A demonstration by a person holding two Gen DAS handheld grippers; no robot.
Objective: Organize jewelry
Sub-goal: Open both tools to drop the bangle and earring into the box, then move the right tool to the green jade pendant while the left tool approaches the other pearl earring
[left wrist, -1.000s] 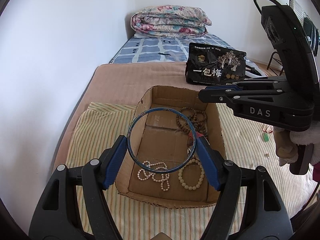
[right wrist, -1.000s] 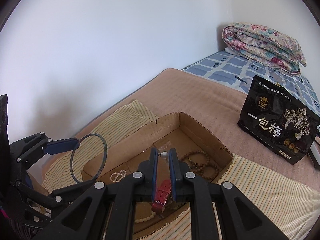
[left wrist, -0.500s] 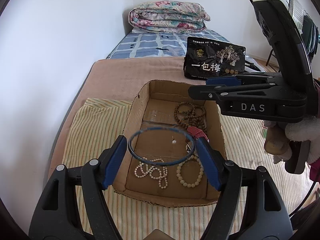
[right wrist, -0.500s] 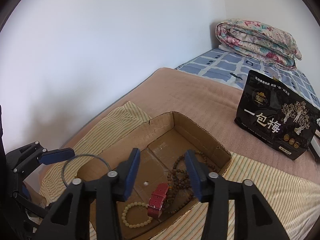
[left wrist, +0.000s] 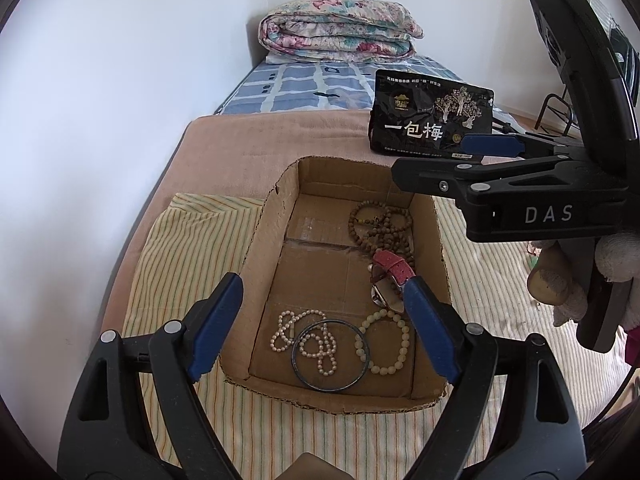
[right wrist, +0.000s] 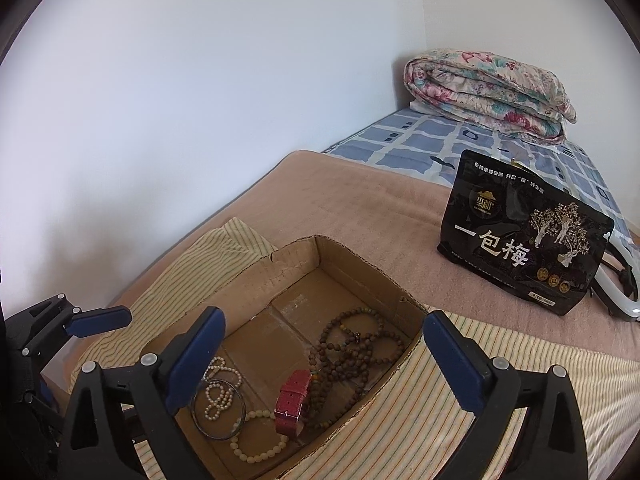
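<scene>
Now my left gripper (left wrist: 320, 316) hangs over the near end of the cardboard box (left wrist: 276, 216), its fingers spread and opening further with nothing between them. My right gripper (right wrist: 320, 354) is over the box's right edge, jaws opening wide and empty too. Down on the box floor, the dark bangle (left wrist: 330, 355) lies flat by the near edge, overlapping the pearl strand (left wrist: 308, 340) and touching the pale bead bracelet (left wrist: 386, 342). The red watch (right wrist: 294, 404) rests along the right edge, against the brown bead strings (right wrist: 352, 350) piled toward the far right corner. The box sits on a striped cloth (left wrist: 180, 252) on the bed.
</scene>
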